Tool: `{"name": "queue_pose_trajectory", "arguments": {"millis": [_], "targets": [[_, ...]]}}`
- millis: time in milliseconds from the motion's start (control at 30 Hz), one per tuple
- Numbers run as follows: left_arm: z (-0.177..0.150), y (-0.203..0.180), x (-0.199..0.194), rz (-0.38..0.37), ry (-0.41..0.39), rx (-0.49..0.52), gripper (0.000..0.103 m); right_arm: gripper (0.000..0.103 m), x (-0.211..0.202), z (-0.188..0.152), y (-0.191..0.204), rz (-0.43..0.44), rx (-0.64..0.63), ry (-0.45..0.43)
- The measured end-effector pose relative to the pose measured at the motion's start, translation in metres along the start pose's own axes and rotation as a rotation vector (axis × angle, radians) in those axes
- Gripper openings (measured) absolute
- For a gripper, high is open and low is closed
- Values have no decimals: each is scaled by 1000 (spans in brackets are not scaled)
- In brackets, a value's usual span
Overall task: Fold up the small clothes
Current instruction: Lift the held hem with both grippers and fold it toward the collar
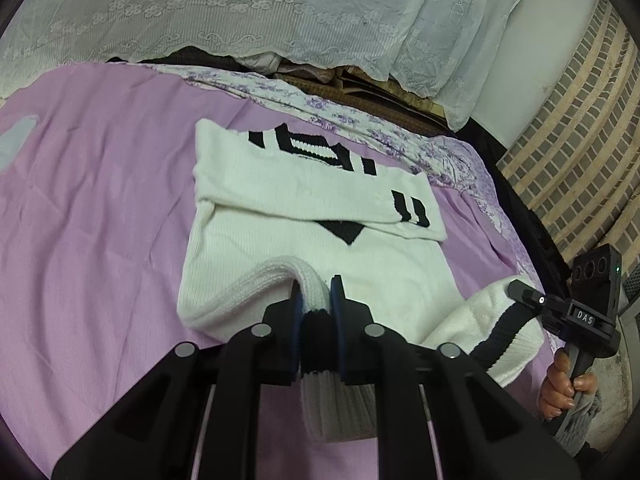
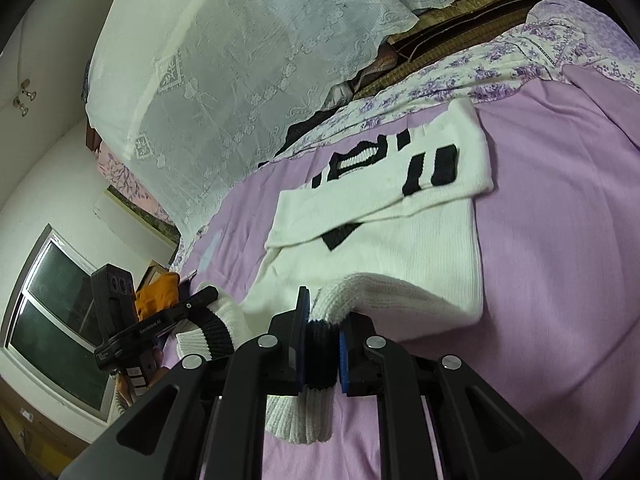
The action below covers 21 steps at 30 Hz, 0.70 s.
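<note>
Left wrist view: both claws, left claw (image 1: 316, 300) and right claw (image 2: 325, 320), clamp the sweater (image 1: 304, 196) hem.

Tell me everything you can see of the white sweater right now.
The sweater is white ribbed knit with black stripes and a black diamond. It lies on the purple sheet, sleeves folded across the chest. Its hem, white with a black band, is lifted, pinched by the left hand-held gripper and the right hand-held gripper.

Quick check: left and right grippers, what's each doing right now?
Left gripper: shut on the sweater hem.
Right gripper: shut on the sweater hem too.
</note>
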State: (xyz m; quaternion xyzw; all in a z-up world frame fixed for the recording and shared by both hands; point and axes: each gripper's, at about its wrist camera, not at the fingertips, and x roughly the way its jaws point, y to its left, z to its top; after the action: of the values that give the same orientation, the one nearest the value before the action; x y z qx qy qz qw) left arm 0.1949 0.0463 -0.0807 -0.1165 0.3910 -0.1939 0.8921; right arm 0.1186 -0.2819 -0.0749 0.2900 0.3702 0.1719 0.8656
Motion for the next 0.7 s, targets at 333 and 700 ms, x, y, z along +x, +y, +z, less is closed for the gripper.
{"name": "queue_pose_trajectory", "arguments": {"millis": [333, 700], "targets": [[31, -1, 14, 18, -14, -7, 12, 12, 22, 40, -4, -2, 10, 3], [66, 2, 29, 51, -50, -9, 12, 12, 47, 81, -11, -15, 32, -11]]}}
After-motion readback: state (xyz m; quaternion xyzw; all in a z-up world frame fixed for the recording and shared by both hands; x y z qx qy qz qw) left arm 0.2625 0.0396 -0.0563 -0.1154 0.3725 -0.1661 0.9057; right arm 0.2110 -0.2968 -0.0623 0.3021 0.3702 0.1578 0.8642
